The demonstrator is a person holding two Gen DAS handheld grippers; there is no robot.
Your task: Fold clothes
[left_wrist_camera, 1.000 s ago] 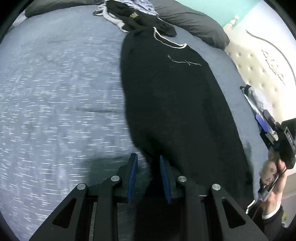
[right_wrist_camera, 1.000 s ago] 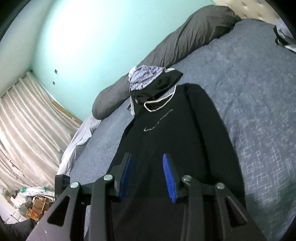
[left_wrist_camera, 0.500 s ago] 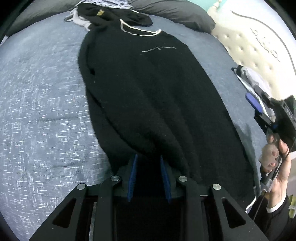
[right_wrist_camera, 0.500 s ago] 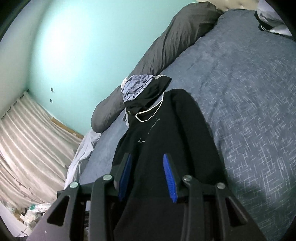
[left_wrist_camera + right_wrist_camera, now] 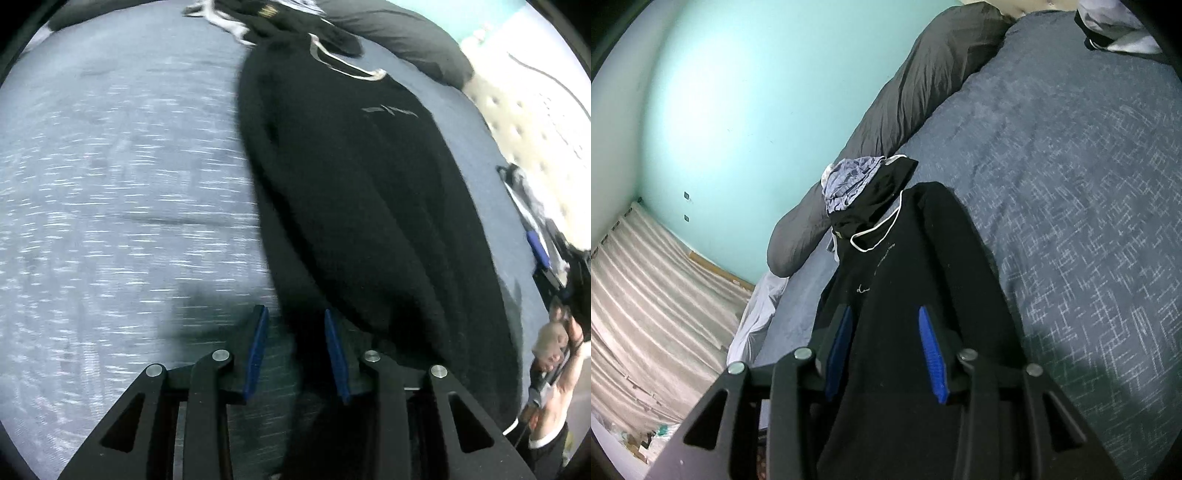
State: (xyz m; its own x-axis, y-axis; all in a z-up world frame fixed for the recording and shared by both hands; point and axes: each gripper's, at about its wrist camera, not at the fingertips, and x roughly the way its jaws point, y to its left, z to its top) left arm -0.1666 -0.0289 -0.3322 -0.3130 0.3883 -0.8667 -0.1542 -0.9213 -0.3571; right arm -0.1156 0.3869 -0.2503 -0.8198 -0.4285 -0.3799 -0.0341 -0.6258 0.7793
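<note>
Sweater (image 5: pixel 369 192) ran lengthwise straight ahead of my L gripper (image 5: pixel 295 349) & R gripper (image 5: pixel 886 347), both jaws narrowly apart w/ hem cloth between, grip unclear.

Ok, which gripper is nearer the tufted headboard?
Right. The right gripper is at the black sweater's edge beside the headboard; the left gripper is at the opposite edge, farther away.

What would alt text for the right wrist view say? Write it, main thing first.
A black sweatshirt lies lengthwise on a blue-grey bed cover, its near end between the open blue pads of the right tool. Beyond its white-trimmed collar sit a small clothes pile, a long grey pillow and a turquoise wall.
</note>
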